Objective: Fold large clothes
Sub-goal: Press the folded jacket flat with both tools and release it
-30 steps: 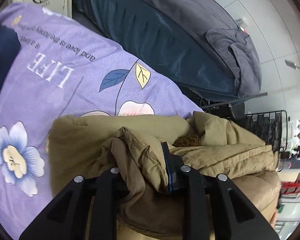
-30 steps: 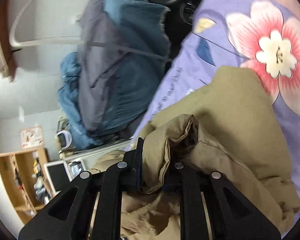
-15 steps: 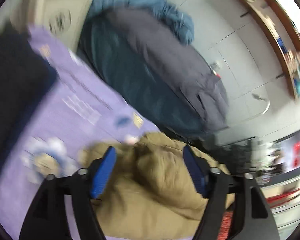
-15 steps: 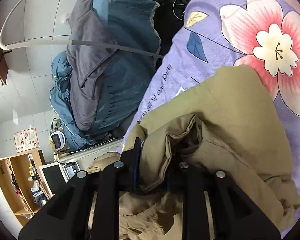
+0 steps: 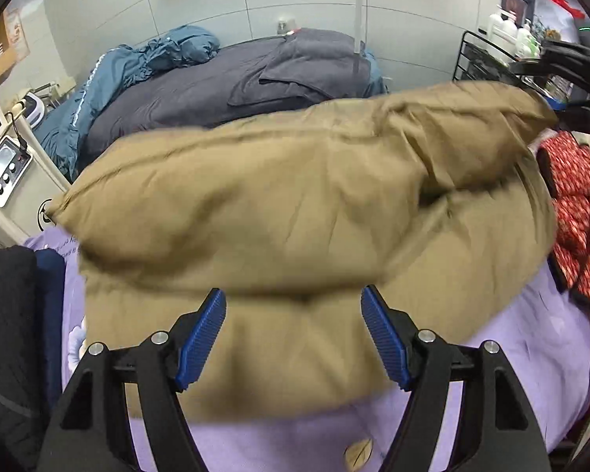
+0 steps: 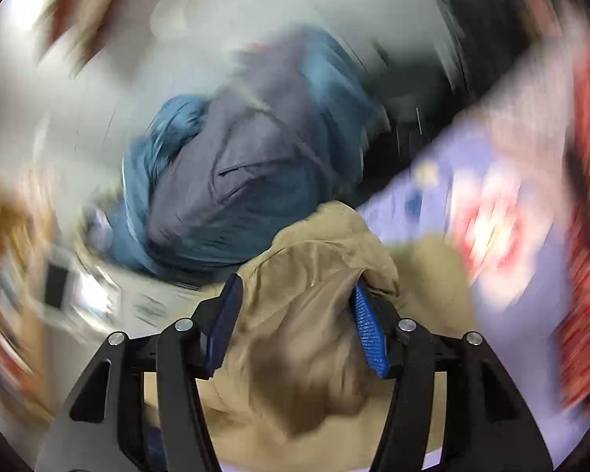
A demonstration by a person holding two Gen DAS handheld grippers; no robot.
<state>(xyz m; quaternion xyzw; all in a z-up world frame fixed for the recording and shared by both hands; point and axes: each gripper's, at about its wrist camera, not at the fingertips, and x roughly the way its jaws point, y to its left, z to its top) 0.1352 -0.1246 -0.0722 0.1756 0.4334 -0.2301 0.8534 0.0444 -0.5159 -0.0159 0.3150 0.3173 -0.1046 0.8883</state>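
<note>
A tan padded coat [image 5: 295, 212] lies folded in a thick bundle on the purple flowered sheet [image 5: 531, 373]. My left gripper [image 5: 293, 334] is open, its blue pads spread wide just in front of the coat's near edge, holding nothing. In the blurred right wrist view, my right gripper [image 6: 295, 326] is open, with a bunch of the tan coat [image 6: 310, 299] lying loose between its pads. The right gripper's body also shows at the far right of the left wrist view [image 5: 566, 67].
A pile of grey and teal bedding [image 5: 232, 86] lies behind the coat. A red patterned garment [image 5: 578, 212] is at the right. Dark folded clothes [image 5: 15, 334] sit at the left. A white machine [image 5: 4, 165] and a black wire rack [image 5: 487, 63] stand at the back.
Both grippers have opened and let go of the tan coat. The left gripper has pulled back and swung to face the bundle. The right gripper is moving fast, so its view is blurred.
</note>
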